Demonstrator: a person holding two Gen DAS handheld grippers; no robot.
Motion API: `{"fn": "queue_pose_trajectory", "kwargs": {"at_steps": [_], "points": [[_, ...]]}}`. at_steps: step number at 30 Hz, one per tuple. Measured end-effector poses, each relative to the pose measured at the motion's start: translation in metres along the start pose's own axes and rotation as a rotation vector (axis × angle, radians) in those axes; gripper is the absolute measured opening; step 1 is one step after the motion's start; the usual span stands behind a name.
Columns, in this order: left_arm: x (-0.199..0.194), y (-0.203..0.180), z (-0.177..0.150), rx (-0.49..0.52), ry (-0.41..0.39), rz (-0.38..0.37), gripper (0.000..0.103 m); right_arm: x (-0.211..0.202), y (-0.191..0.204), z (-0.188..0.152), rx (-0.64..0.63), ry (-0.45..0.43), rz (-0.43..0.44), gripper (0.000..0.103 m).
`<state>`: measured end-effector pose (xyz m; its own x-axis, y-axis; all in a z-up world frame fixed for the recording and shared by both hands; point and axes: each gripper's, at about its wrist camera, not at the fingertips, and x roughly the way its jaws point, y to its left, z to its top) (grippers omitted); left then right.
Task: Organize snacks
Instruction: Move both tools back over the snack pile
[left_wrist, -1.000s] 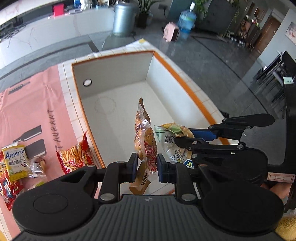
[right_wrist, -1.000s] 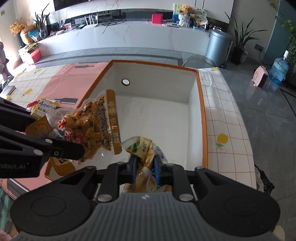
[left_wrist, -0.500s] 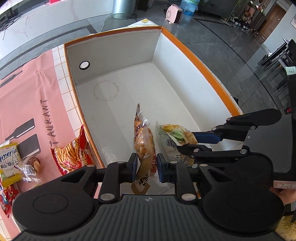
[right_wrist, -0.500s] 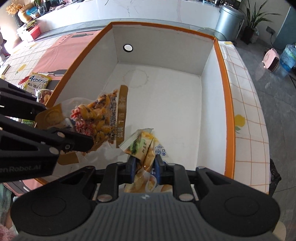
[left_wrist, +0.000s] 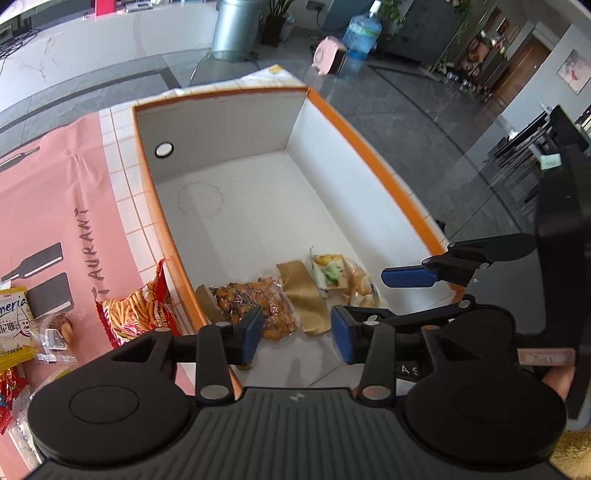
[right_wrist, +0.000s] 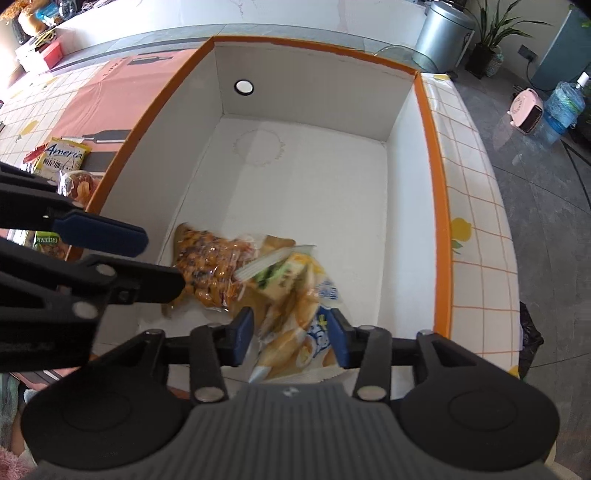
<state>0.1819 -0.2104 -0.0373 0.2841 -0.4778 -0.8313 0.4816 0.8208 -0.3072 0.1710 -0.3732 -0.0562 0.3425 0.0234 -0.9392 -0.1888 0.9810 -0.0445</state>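
Both packets have dropped since half a second ago: each tong was pinching one above the box, and now both lie on the white floor at the near end of the box (left_wrist: 373, 155). Going left to right in the left wrist view, several snacks wait on the pink cloth at the lower left, among them a red bag of sticks (left_wrist: 135, 310), just outside the orange rim. Inside it, the clear bag of brown nuts (left_wrist: 255, 302) lies near the left wall, and the yellow-green bread packet (left_wrist: 338, 275) rests just beside it. The left gripper (left_wrist: 295, 334) stands spread and empty above them; the right gripper (right_wrist: 290, 338) is likewise spread, the bread packet loose beneath its jaws. Two snacks look stowed, so I'd guess the cloth pile comes next.
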Motion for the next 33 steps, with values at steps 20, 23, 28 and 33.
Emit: {"fn": "queue_pose_trajectory", "kwargs": {"at_steps": [20,23,28,33], "points": [[-0.149,0.078,-0.064,-0.060,-0.205,0.210,0.061,-0.080,0.116,-0.017,0.096,-0.383,0.116,0.060],[-0.168,0.102,-0.084,-0.115,-0.210,0.266,0.061,-0.086,0.145,-0.025,0.071,-0.436,0.149,0.060],[-0.183,0.138,-0.121,-0.236,-0.208,0.312,0.061,-0.079,0.189,-0.044,0.023,-0.494,0.162,0.060],[-0.177,0.159,-0.151,-0.347,-0.203,0.319,0.061,-0.058,0.214,-0.056,0.003,-0.474,0.180,0.057]]}}
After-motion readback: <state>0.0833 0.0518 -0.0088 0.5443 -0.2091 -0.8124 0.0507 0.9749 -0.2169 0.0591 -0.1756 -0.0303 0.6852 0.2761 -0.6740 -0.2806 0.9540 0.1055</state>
